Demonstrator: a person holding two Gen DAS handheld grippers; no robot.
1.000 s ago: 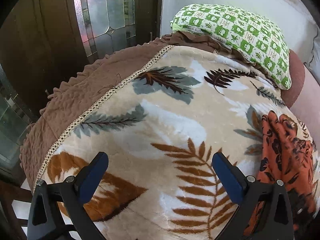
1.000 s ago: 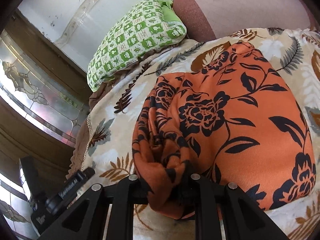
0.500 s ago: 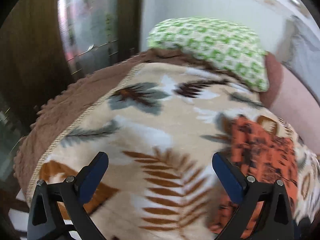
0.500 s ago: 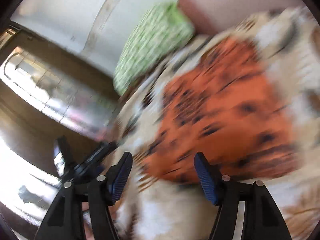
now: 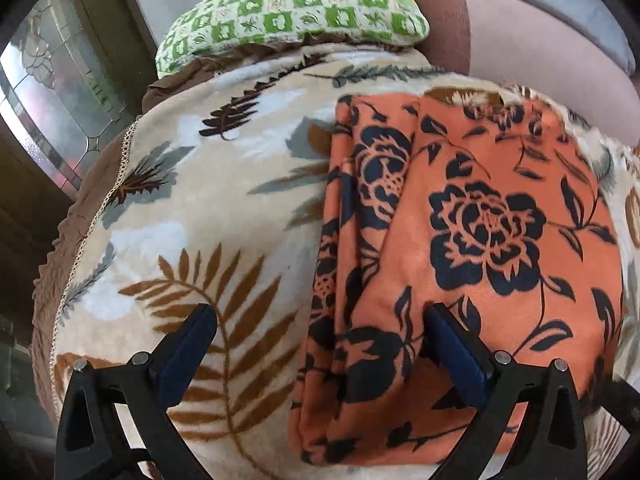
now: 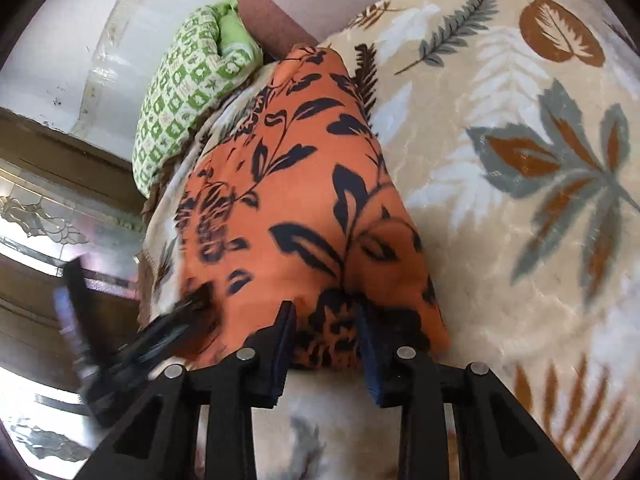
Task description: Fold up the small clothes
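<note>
The orange flowered cloth [image 5: 472,248] lies folded on the bed's leaf blanket [image 5: 192,216], left tongs [image 5: 320,340] spread wide at its six o'clock edge, right tongs [image 6: 326,340] clamped there, likely another fold left.

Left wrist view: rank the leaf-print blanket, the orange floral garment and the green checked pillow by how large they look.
1. leaf-print blanket, spreading under the others.
2. orange floral garment, though it lies nearest the camera.
3. green checked pillow, farthest away, so its true size is unsure.
</note>
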